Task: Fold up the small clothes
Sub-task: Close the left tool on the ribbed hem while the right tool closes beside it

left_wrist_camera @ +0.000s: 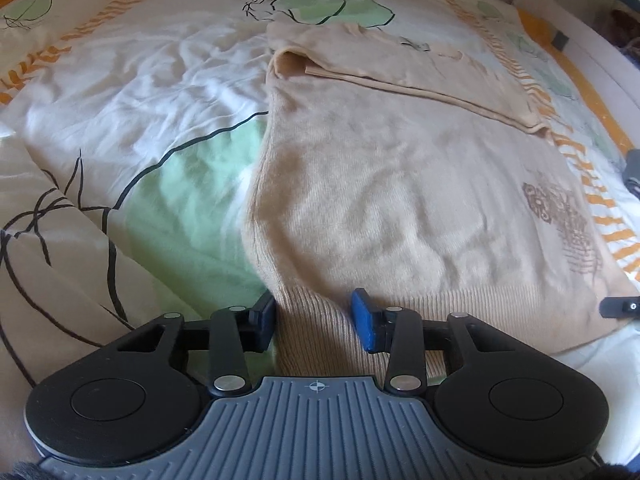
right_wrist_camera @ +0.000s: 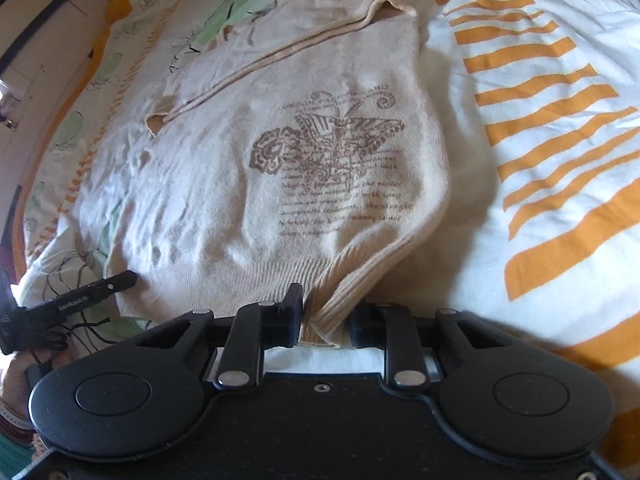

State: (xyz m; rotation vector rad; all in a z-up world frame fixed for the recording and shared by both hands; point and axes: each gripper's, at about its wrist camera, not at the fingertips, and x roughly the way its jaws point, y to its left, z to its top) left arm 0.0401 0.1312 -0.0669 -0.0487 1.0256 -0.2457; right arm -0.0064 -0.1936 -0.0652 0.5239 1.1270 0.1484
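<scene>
Both grippers' fingers — left (left_wrist_camera: 316, 322), right (right_wrist_camera: 326, 320) — pinching sweater (left_wrist_camera: 400, 200) hem corners

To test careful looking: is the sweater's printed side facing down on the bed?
No, the brown butterfly print shows on top of the sweater.

A bed fills nearly both views, covered by a white cotton bedspread (left_wrist_camera: 132, 80) printed with pale green leaf shapes outlined in black and bands of short orange stripes (right_wrist_camera: 540, 92). The cloth is creased and rumpled, most plainly in the left wrist view. A solid orange border (left_wrist_camera: 576, 36) runs along the far edge of the spread. Beyond it stands a pale cream wall or cabinet front (right_wrist_camera: 44, 56) crossed by dark strips; which of the two cannot be told. Daylight falls softly across the bed, leaving brighter patches on the white areas and mild shadows in the folds.
</scene>
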